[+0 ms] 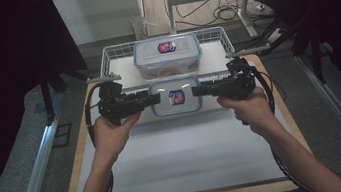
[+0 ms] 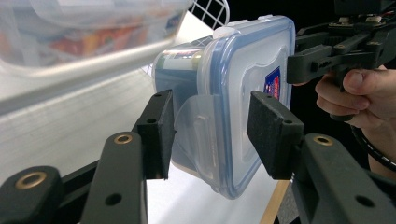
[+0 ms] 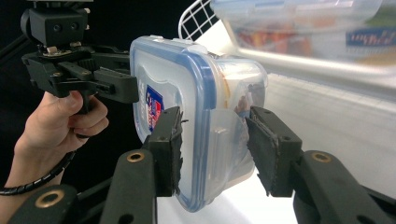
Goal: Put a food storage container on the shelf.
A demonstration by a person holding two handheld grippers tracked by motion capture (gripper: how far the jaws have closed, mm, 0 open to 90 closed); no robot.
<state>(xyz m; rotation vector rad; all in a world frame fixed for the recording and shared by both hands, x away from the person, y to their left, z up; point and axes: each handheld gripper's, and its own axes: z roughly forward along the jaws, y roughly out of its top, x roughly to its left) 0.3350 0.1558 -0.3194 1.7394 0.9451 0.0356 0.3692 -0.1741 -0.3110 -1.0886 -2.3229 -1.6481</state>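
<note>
Item, far left: our left hand [image 1: 112, 129], forearm entering from the bottom edge, holding the left gripper [image 1: 154, 98] level and pointed inward, its cable looping down beside the wrist. Its two black jaws are clamped on the left end of the small box [image 1: 176, 96], one pad on the lid face and the other on the base, with the side latch flap lying between them, as the left gripper view shows [image 2: 212, 130]. Item, centre: the small box itself, clear plastic with a blue-rimmed lid and a red-and-blue sticker [image 1: 176, 97], carried between both tools above the white table [image 1: 182, 160], just in front of the near rim of the wire basket [image 1: 113, 58]. We cannot read its contents with certainty. Item, behind centre: a larger box [image 1: 168, 56] of the same make, lid and sticker up, lying in the basket, with red contents showing through its wall. Item, right: the right gripper [image 1: 193, 92], mirroring the left, jaws clamped on the small box's right end, one pad on the lid and one on the base [image 3: 215, 140]. Item, far right: our right hand [image 1: 251, 107] grasping that tool, its coiled cable trailing along the forearm.
</note>
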